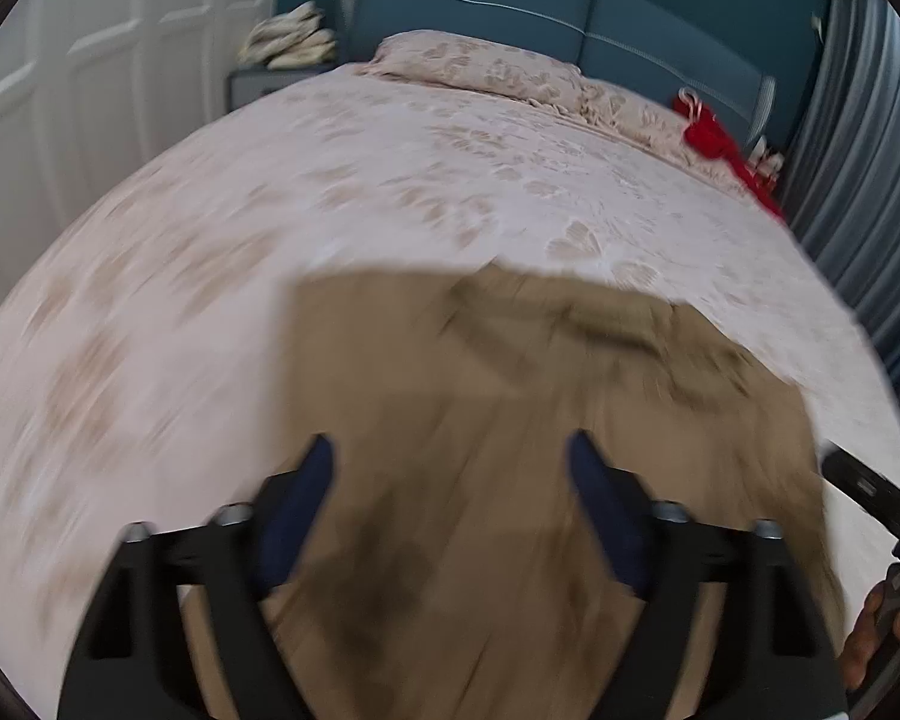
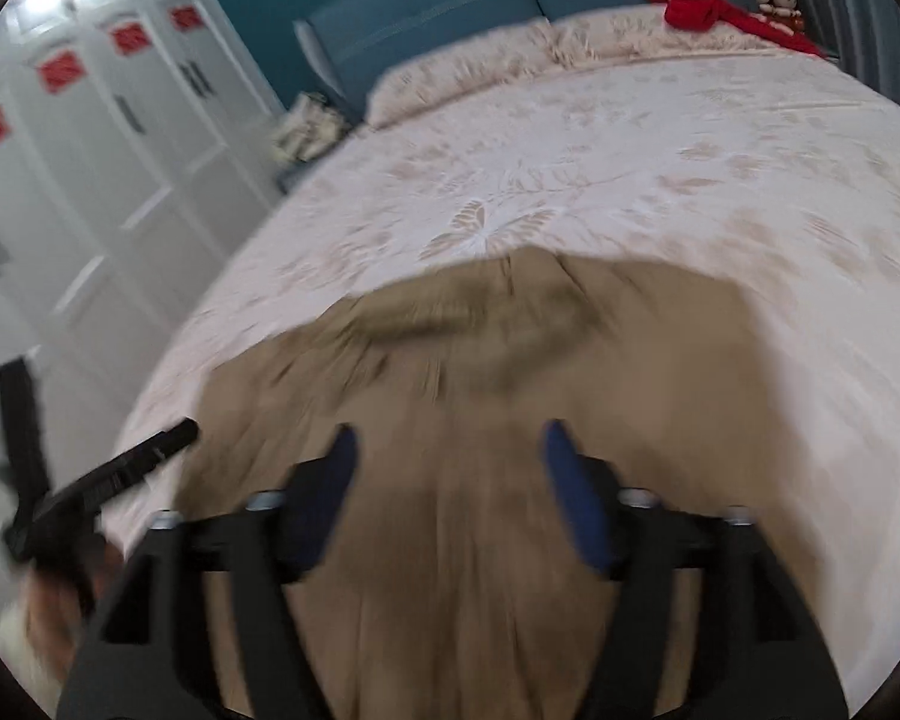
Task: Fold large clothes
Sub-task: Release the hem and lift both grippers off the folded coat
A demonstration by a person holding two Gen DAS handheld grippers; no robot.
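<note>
A large tan garment (image 1: pixel 510 408) lies spread on the near part of the bed (image 1: pixel 270 210), its far edge rumpled. It also shows in the right wrist view (image 2: pixel 510 372). My left gripper (image 1: pixel 450 462) is open, its blue-padded fingers (image 1: pixel 306 498) spread above the garment's near part, holding nothing. My right gripper (image 2: pixel 447 450) is open too, fingers (image 2: pixel 570 492) spread over the same cloth. The right gripper's body shows at the right edge of the left wrist view (image 1: pixel 876 498); the left gripper shows at the left of the right wrist view (image 2: pixel 120 474). Both views are motion-blurred.
The bed has a pale floral cover (image 2: pixel 630 168) and pillows (image 1: pixel 486 66) against a teal headboard (image 1: pixel 510 6). A red cloth (image 1: pixel 720 144) lies at the far right corner. White wardrobe doors (image 2: pixel 90 138) stand left; a nightstand with folded items (image 1: pixel 294 42); curtains (image 1: pixel 858 150) hang right.
</note>
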